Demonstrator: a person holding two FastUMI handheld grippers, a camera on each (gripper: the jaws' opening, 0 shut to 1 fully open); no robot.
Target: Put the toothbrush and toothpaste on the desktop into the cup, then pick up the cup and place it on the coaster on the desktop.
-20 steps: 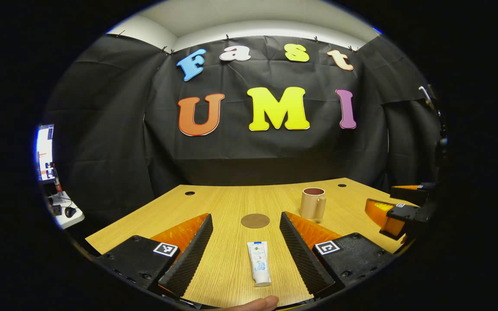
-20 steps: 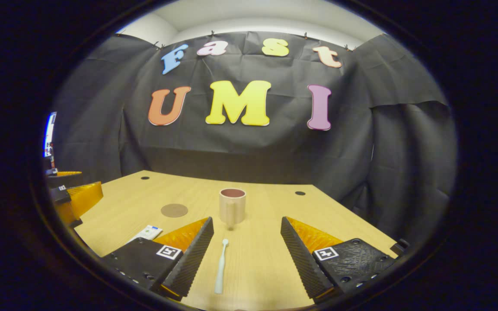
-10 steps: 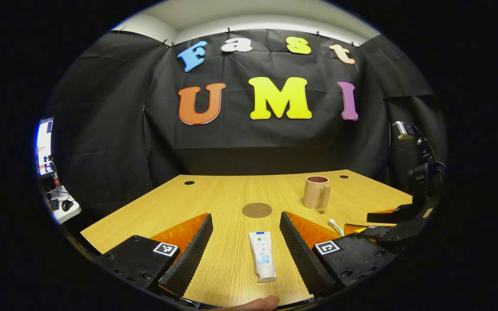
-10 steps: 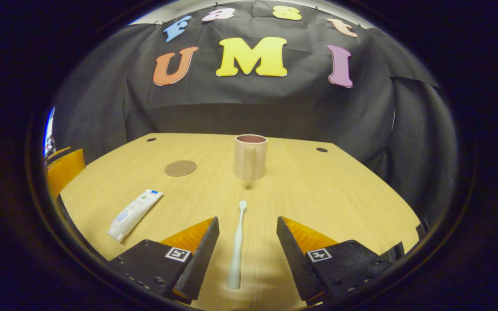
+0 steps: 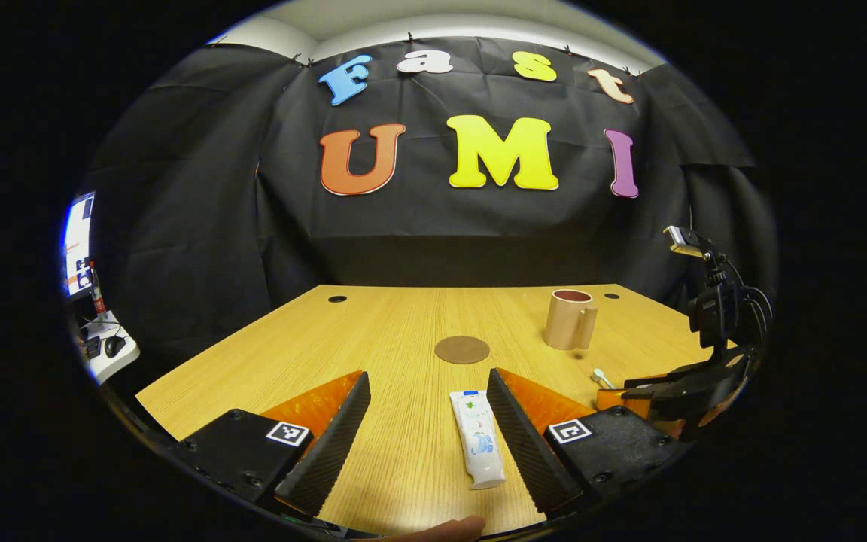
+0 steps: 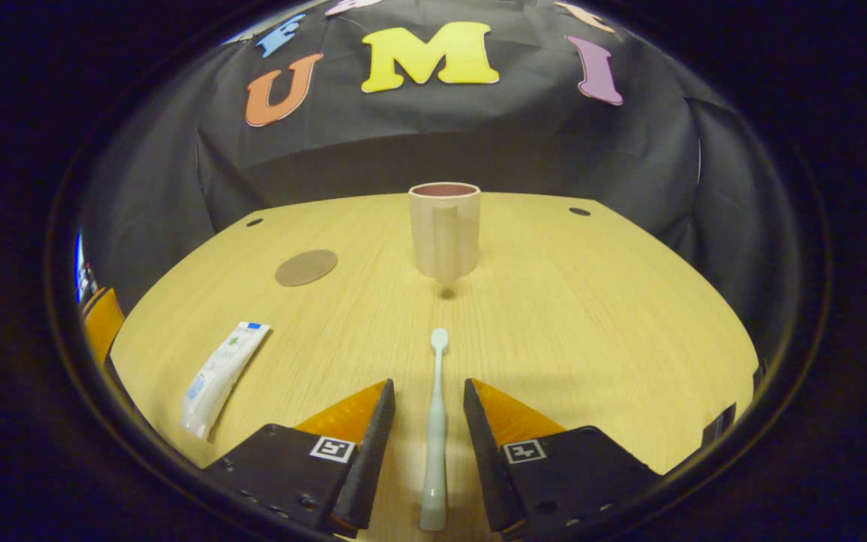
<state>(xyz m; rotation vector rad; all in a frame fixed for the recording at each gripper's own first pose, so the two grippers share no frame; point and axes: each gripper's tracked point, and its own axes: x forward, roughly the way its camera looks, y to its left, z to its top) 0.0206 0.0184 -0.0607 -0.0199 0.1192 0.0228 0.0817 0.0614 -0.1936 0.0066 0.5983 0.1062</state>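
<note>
A computer mouse (image 5: pixel 112 346) lies on a white side table (image 5: pixel 114 363) left of the wooden desk (image 5: pixel 373 331), with a lit screen (image 5: pixel 78 245) above it.

Ribbed wedge fingers (image 5: pixel 328 444), square markers.

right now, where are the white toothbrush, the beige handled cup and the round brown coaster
white toothbrush (image 6: pixel 435 421), right gripper view, mid handle
beige handled cup (image 6: pixel 444 229), right gripper view, handle side
round brown coaster (image 5: pixel 462 349), left gripper view, centre
</note>
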